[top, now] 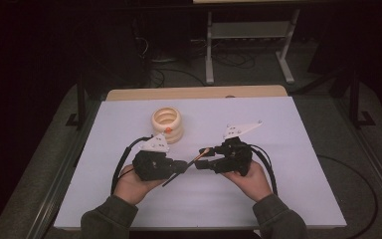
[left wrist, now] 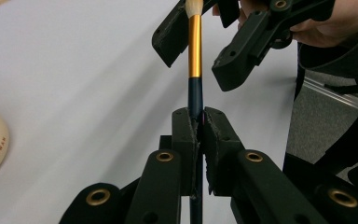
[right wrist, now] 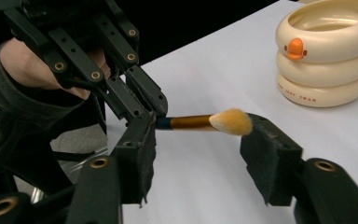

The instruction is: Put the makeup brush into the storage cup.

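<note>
Two grippers: one in each hand, tips facing each other low over the middle of the worktop (top: 288, 199), which is covered in white.
Left gripper (left wrist: 199, 122): jaws clamped tight on the dark handle of a brush, so the brush stands out stiffly toward the other hand, as if offered for a hand-over.
Brush (right wrist: 204, 122): slim; dark handle, gold ferrule, pale orange bristle tuft at the far end. Carried clear of the worktop, bridging the gap between the two grippers.
Right gripper (right wrist: 198, 149): jaws part-way apart, straddling the tuft end; one pad seems to lie just beside the bristles, the other near the ferrule; no squeeze on the brush visible. Likely placed so as to take the brush.
Holder (top: 167, 125): cream, built like three stacked rings, open at the top, small orange duck-like mark on its side; stands well behind the left gripper, apart from both. Probably where the brush belongs.
Hands: sleeves enter from the near edge.
</note>
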